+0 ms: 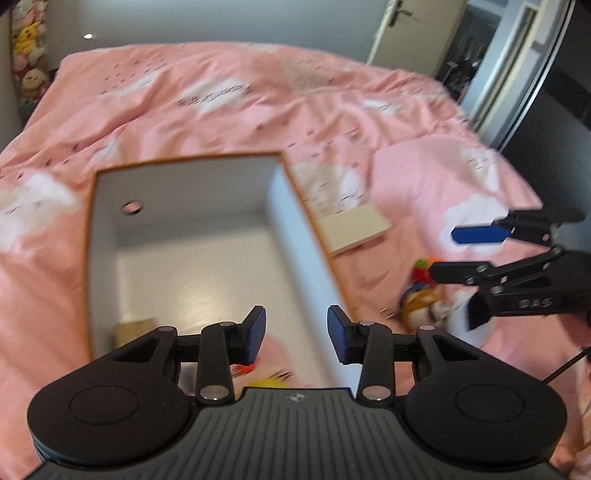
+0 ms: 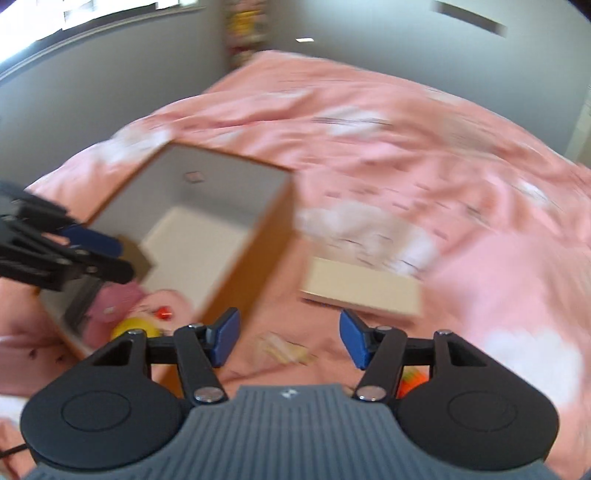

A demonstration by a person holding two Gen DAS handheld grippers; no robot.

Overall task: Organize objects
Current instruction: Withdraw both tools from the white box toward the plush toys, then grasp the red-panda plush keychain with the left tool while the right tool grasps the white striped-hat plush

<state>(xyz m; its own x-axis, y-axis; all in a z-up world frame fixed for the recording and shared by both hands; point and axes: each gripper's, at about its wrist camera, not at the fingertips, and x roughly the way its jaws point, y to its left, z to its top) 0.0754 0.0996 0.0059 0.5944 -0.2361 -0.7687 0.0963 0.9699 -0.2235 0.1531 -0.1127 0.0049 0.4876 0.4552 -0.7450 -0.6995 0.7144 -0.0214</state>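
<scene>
An open box with white inside and orange-brown outer walls sits on the pink bed; it also shows in the right wrist view. My left gripper is open and empty above the box's near end, over a pink and yellow soft item inside. My right gripper is open and empty over the bedding, right of the box; it shows in the left wrist view. A colourful plush toy lies under it. A flat white book lies right of the box. Small wrappers lie between my right fingers.
The pink duvet with white cloud prints covers the bed. Stuffed toys stack against the far left wall. A door and dark wardrobe stand at the far right. A small cardboard box sits in the box's near corner.
</scene>
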